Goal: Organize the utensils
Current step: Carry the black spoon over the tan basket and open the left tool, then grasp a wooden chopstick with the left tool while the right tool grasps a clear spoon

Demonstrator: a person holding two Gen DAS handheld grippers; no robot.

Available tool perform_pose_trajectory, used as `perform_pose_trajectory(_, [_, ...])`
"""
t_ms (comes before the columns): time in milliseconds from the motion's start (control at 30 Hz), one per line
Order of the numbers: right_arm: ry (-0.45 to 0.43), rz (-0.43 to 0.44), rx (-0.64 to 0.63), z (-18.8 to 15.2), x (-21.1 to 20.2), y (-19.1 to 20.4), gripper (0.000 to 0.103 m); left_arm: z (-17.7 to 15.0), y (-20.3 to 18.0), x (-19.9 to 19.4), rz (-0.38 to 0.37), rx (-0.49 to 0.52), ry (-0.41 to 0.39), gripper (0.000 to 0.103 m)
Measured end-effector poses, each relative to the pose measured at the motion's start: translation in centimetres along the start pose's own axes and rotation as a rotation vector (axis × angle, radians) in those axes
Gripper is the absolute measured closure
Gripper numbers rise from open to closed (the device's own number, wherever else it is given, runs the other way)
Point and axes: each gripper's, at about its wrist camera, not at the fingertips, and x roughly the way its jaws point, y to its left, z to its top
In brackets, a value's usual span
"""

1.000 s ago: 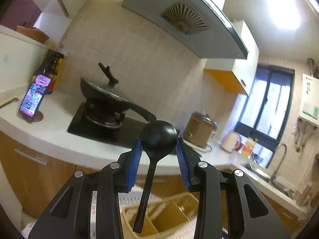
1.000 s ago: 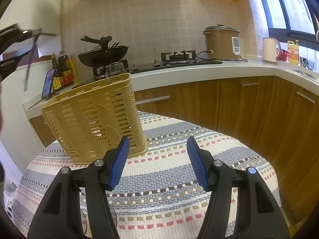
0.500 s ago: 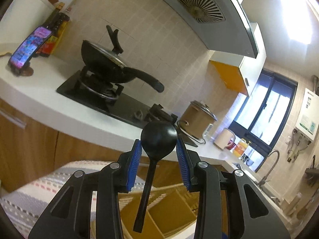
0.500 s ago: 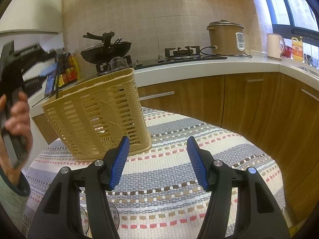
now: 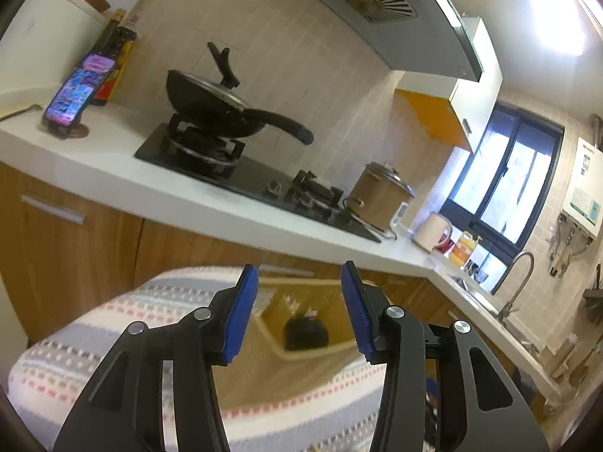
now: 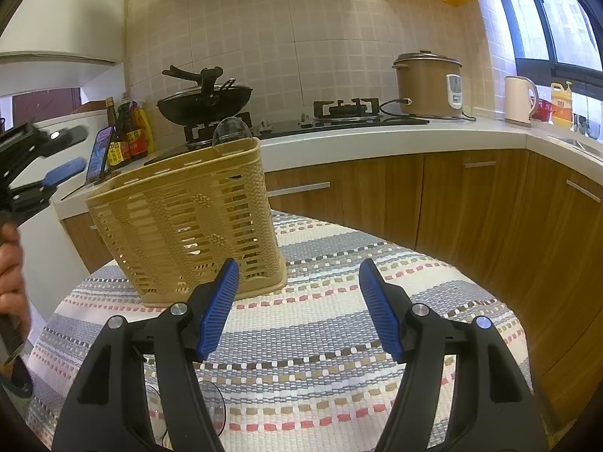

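My left gripper [image 5: 299,310] is open and empty above the tan slotted basket [image 5: 320,342]. The black ladle [image 5: 306,333] sits inside one of the basket's compartments, bowl end up. In the right wrist view the same basket [image 6: 188,218] stands on the striped cloth, with a clear ladle bowl [image 6: 231,132] sticking up over its rim. My right gripper [image 6: 297,305] is open and empty, low over the cloth to the right of the basket. My left gripper shows at that view's left edge [image 6: 45,173], held in a hand.
The striped cloth [image 6: 339,339] covers the table. Clear utensils [image 6: 211,410] lie on it under my right gripper. Behind are wooden cabinets, a white counter [image 5: 113,177], a wok [image 5: 211,109] on the stove, a rice cooker [image 6: 427,83], a kettle, bottles and a phone [image 5: 75,94].
My left gripper opened and let go of the black ladle, which dropped into the basket. The left gripper also tipped down toward the basket. The right gripper barely moved.
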Motion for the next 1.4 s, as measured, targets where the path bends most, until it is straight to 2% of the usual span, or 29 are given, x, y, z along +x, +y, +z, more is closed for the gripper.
perform_pose_trajectory(67, [0.016, 0.012, 0.001, -0.1, 0.2, 0.0, 0.04, -0.6, 0.4, -1.0, 0.018, -0.013, 0.033, 0.059])
perform_pose_trajectory(133, [0.031, 0.012, -0.006, -0.1, 0.5, 0.2, 0.04, -1.6, 0.6, -1.5, 0.046, -0.007, 0.102, 0.059])
perform_pose_trajectory(267, [0.038, 0.007, -0.035, -0.4, 0.7, 0.8, 0.04, -5.0, 1.4, -2.6, 0.11, 0.017, 0.277, 0.059])
perform_pose_trajectory(367, [0.038, 0.001, -0.057, -0.5, 0.7, 1.3, 0.04, -7.6, 2.3, -3.2, 0.147, -0.004, 0.399, 0.059])
perform_pose_trajectory(500, [0.067, 0.004, -0.064, -0.6, 0.8, 1.7, 0.04, -11.0, 3.1, -3.0, 0.208, -0.029, 0.566, 0.068])
perform_pose_trajectory(600, [0.101, 0.015, -0.071, -0.6, 0.6, 2.1, 0.04, -12.9, 2.6, -2.4, 0.248, 0.004, 0.631, 0.069])
perform_pose_trajectory(733, [0.132, 0.021, -0.104, -0.9, -0.5, 2.9, 0.04, -14.5, 2.0, -1.5, 0.282, 0.029, 0.667, 0.072])
perform_pose_trajectory(867, [0.177, 0.032, -0.128, -0.5, -1.5, 3.6, 0.04, -15.2, 1.1, -1.0, 0.372, 0.118, 0.648, 0.077])
perform_pose_trajectory(933, [0.222, 0.054, -0.135, -0.2, -1.7, 3.9, 0.041, -15.3, 1.3, -1.0, 0.389, 0.137, 0.65, 0.091])
perform_pose_trajectory(1000, [0.28, 0.084, -0.137, 0.0, -1.6, 4.1, 0.041, -15.2, 2.3, -1.2, 0.331, 0.088, 0.67, 0.098])
perform_pose_trajectory(1167, [0.431, 0.131, -0.096, -0.4, -0.3, 3.8, 0.041, -15.0, 4.4, -1.6, 0.243, -0.012, 0.698, 0.1])
perform_pose_trajectory(1300, [0.515, 0.114, -0.042, -0.7, 1.0, 2.8, 0.042, -14.5, 5.5, -2.3, 0.286, 0.004, 0.695, 0.1])
perform_pose_trajectory(1400, [0.611, 0.145, 0.031, -1.2, 2.3, 2.0, 0.048, -13.9, 6.3, -3.0, 0.309, -0.016, 0.688, 0.1])
